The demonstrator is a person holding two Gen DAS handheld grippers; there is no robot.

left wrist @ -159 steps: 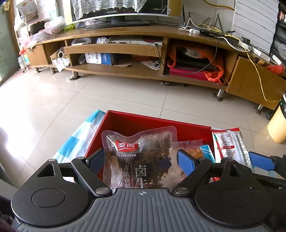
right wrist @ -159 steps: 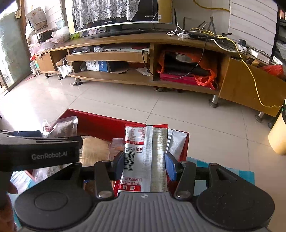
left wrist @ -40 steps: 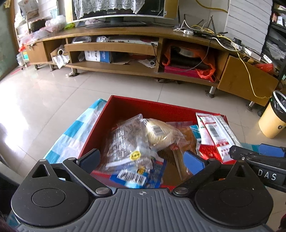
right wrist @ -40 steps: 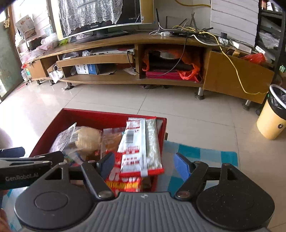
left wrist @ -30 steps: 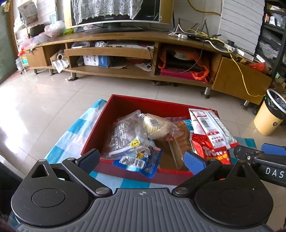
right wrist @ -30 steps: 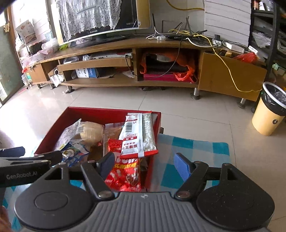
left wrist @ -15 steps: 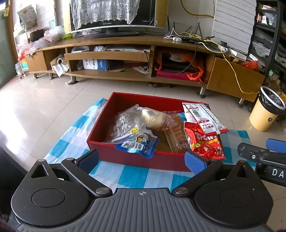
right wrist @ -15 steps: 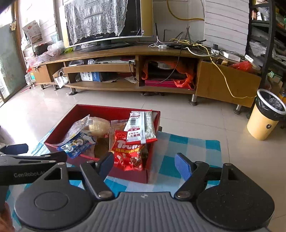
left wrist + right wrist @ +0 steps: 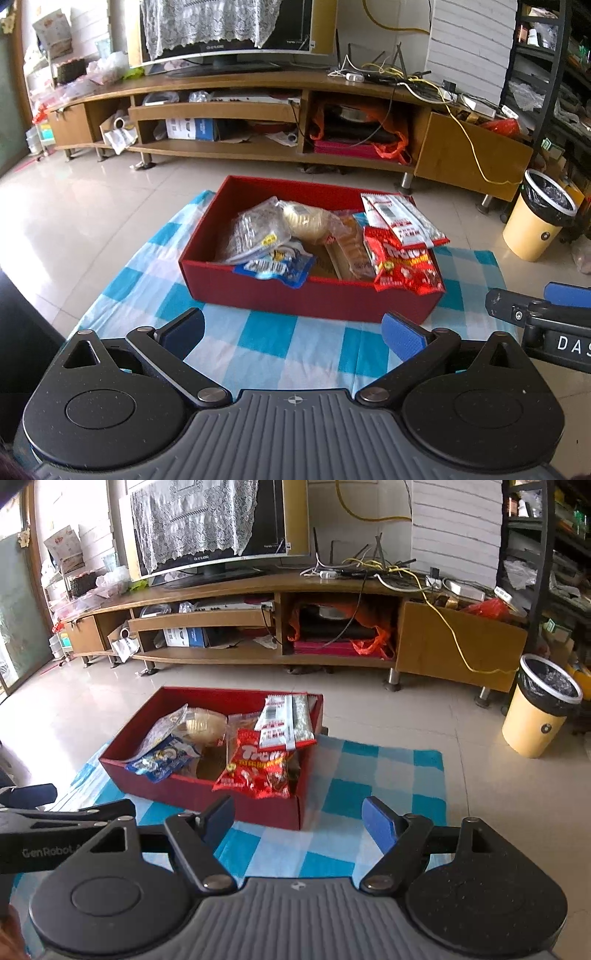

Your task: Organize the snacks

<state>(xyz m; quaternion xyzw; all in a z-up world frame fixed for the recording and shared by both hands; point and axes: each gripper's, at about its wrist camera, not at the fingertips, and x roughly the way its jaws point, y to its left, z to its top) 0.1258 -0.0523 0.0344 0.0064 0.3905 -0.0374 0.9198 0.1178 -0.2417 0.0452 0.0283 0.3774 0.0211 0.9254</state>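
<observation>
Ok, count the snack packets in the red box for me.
6 that I can make out in the red box: clear bag, round pastry, blue packet, tan packet, red gummy bag, red-and-white packet on top. Others may lie underneath.

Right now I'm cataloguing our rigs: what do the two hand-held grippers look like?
Both look alike. The left hand-held gripper has a ribbed grey body, black speckled round housings, black linkage arms with silver pivots, and blue pads on its fingers. The right hand-held gripper matches it. White lettering shows on their sides: "GenRobot" on the left, "DAS" on the right.
</observation>
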